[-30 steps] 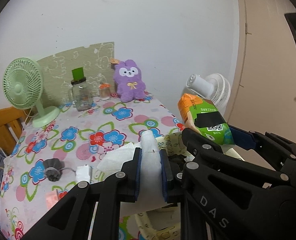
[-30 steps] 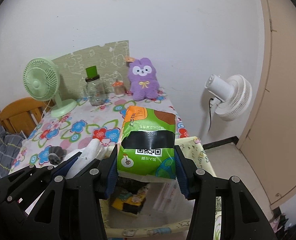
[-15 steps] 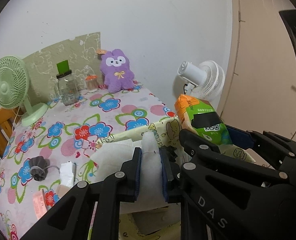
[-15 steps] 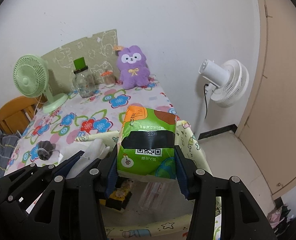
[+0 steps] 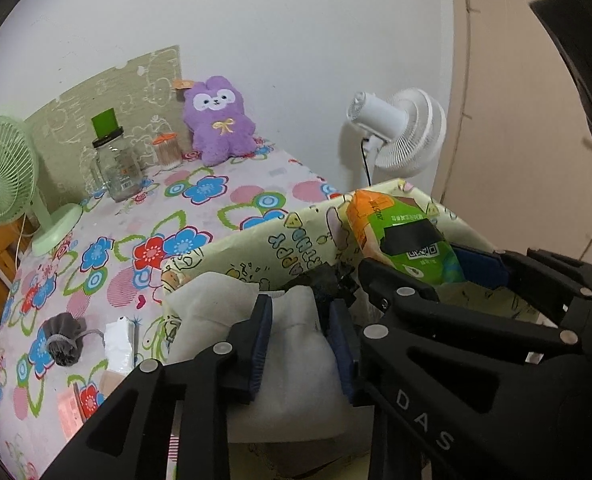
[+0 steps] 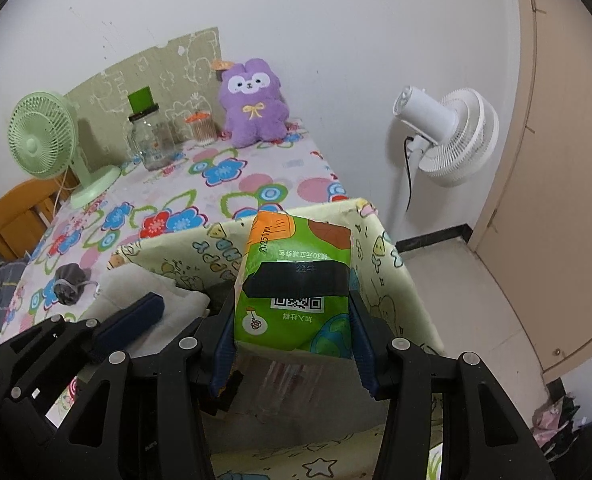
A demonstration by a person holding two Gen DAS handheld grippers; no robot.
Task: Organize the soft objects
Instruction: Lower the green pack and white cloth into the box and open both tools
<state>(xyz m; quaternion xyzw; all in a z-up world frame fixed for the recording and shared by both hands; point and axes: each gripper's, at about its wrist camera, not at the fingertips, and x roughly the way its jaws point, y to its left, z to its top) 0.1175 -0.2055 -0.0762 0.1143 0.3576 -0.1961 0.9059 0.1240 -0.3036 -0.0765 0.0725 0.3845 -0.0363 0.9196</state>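
Observation:
My left gripper (image 5: pixel 301 312) is shut on a white soft cloth bundle (image 5: pixel 296 364), held over the open top of a pale yellow cartoon-print fabric bin (image 5: pixel 256 240). My right gripper (image 6: pixel 292 316) is shut on a green and orange tissue pack (image 6: pixel 296 276), held over the same bin (image 6: pixel 392 280); the pack also shows in the left wrist view (image 5: pixel 400 240). A purple plush rabbit (image 6: pixel 254 104) sits at the back of the flowered table against the wall. Dark items lie inside the bin, mostly hidden.
On the flowered tablecloth (image 5: pixel 200 200) stand a green desk fan (image 5: pixel 8 176), a glass jar with green lid (image 5: pixel 114 164), a small toothpick pot (image 5: pixel 166 152). A grey pouch (image 5: pixel 62 340) and white packet (image 5: pixel 120 344) lie near the front. A white floor fan (image 6: pixel 444 136) stands right of the bin.
Both grippers have moved down and forward with their loads, so the bin's opening is now close beneath them. Both stay shut on the same things.

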